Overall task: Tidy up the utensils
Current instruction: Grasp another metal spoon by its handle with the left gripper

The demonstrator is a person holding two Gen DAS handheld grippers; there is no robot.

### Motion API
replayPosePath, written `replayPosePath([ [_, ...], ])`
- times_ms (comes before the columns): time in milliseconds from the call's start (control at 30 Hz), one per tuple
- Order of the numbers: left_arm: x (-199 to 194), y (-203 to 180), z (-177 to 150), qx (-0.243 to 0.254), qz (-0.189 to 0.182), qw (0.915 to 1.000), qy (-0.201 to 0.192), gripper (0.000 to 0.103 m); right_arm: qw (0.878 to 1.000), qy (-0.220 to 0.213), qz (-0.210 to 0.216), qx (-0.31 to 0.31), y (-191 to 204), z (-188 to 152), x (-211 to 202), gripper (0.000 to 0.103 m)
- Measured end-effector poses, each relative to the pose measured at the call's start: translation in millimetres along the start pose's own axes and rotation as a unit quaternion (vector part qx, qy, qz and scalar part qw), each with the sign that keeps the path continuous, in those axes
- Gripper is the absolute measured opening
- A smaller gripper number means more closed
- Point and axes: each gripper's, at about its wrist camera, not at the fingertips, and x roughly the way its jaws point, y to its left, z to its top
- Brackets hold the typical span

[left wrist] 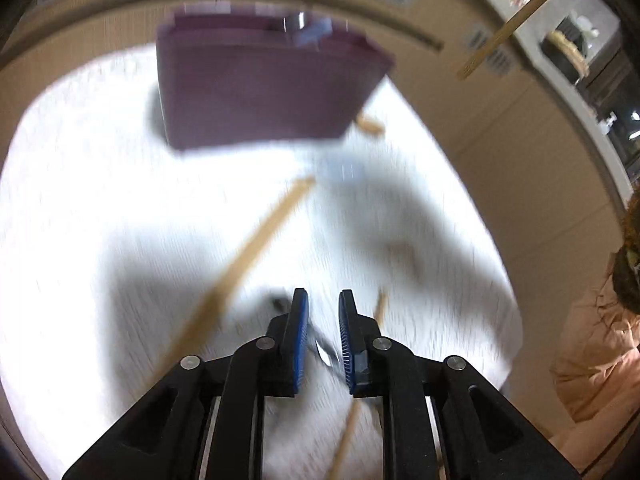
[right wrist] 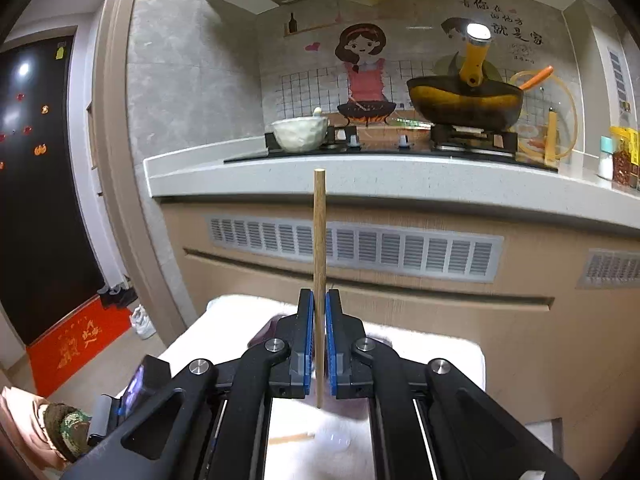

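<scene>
The left tool [left wrist: 323, 304] hangs over the white desk [left wrist: 100, 184] with its blue pads slightly apart and nothing pressed between them; a dark, blurred thing on the cloth shows in the gap and just beside the left pad, too smeared to name. A wooden chopstick [left wrist: 248, 248] lies on the desk at about ten o'clock from the pads, its long axis running from seven o'clock up to one o'clock. A thinner wooden stick [left wrist: 380, 308] lies just beside the right pad, partly hidden by the tool. Beyond these, at twelve o'clock, a purple box [left wrist: 256, 84] stands on the desk, with a short wooden piece [left wrist: 370, 124] poking out at its right edge. Open white cloth lies at nine o'clock; the desk's far edge meets a tan cabinet front [left wrist: 500, 152]. The right tool [right wrist: 319, 304] is clamped on another chopstick [right wrist: 319, 240], held upright, its long axis from six to twelve o'clock, the top end clear of everything. Below it the desk [right wrist: 440, 344] shows a further stick [right wrist: 292, 438] lying crosswise. Farther off are a vented cabinet [right wrist: 360, 248], a bowl [right wrist: 298, 134] and a wok [right wrist: 464, 102].
</scene>
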Motion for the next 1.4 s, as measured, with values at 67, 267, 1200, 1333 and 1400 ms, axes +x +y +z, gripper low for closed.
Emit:
replayPosePath([
  [67, 10.0, -5.6, -11.0, -0.024, 0.007, 0.9992, 0.032, 0.023, 1.0, 0.011, 0.001, -0.001, 3.5, -14.4, -6.6, 0.006],
  [267, 26.7, -2.2, -9.9, -0.094, 0.052, 0.991, 0.079, 0.03, 0.999, 0.048, 0.001, -0.005, 10.3, -55.5, -17.8, 0.006],
  [1200, -113.1, -49.7, -24.9, 0.014, 0.08, 0.9628, -0.258, 0.006, 0.997, 0.063, 0.01, 0.035, -0.6, -87.6, -39.3, 0.006],
  [1333, -139.1, -47.3, -4.2, 0.025, 0.079, 0.9514, -0.296, 0.006, 0.999, 0.038, 0.011, 0.028, 2.5, -70.0, -43.2, 0.006],
  [1400, -136.9, -40.3, 3.8, 0.017, 0.087, 0.9559, -0.28, 0.008, 0.999, 0.035, 0.01, 0.029, 2.3, -66.1, -42.0, 0.006],
])
